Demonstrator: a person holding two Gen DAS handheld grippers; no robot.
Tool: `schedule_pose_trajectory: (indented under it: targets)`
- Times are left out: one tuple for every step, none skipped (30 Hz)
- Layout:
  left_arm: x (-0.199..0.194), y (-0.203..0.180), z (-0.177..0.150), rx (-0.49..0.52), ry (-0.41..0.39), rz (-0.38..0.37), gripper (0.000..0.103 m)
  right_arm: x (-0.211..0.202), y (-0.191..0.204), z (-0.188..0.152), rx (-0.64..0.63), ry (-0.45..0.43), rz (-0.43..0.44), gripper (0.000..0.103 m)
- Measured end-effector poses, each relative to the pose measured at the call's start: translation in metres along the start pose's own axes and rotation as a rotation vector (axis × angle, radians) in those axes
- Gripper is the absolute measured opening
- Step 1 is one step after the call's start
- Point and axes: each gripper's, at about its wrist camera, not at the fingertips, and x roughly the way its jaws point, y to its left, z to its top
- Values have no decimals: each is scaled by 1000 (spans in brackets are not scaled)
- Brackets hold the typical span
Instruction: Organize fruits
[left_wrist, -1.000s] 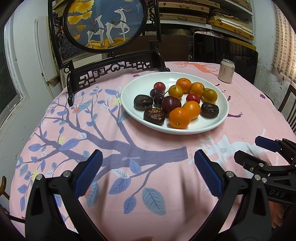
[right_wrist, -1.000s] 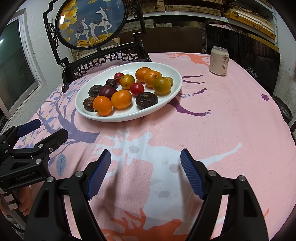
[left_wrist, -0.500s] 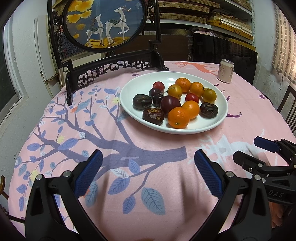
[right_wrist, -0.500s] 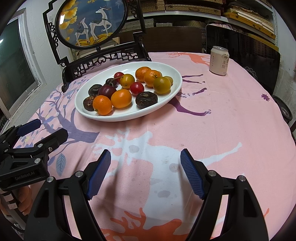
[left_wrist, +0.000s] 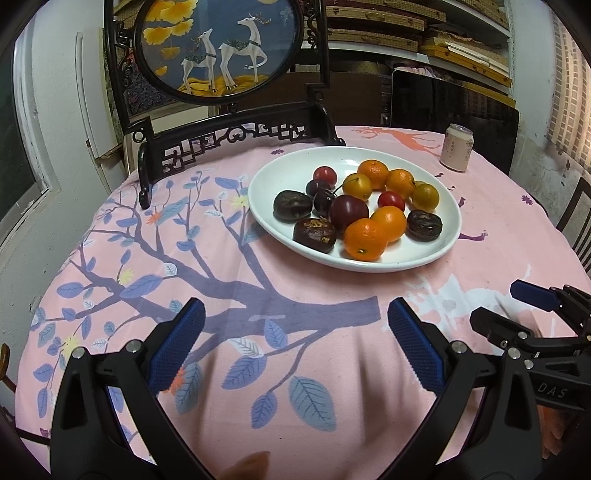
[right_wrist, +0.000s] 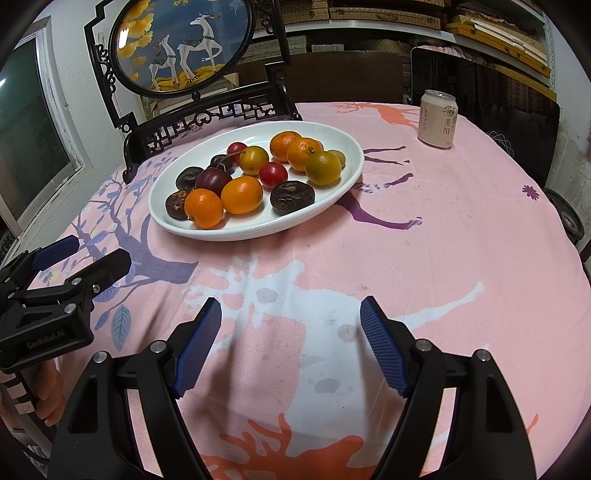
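Left tongs (left_wrist: 295, 339) and right tongs (right_wrist: 290, 341) gape empty above the tabletop (right_wrist: 443, 258); fruit plate (right_wrist: 325, 210) at 12 o'clock.

A round table (left_wrist: 110, 258) is filling the lower part of both views, wearing a pink tablecloth (right_wrist: 461, 258) printed with a purple tree, blue leaves and white and orange deer. At the upper left a dark carved wooden stand (left_wrist: 236, 136) is holding a round painted screen (left_wrist: 218, 44) showing two white deer and yellow leaves. A window (right_wrist: 33, 122) is showing dark at the left edge beside a white wall (left_wrist: 55, 92). Shelves (left_wrist: 424, 37) are running across the top, stacked with woven mats and flat boxes. A black panel (right_wrist: 491, 85) is standing behind the table at the upper right.
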Motion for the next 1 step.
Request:
schedule_pose_trajectory:
  targets:
    - [1, -1, 0, 5, 2, 1, 101, 0, 0, 0, 0, 0, 0, 78]
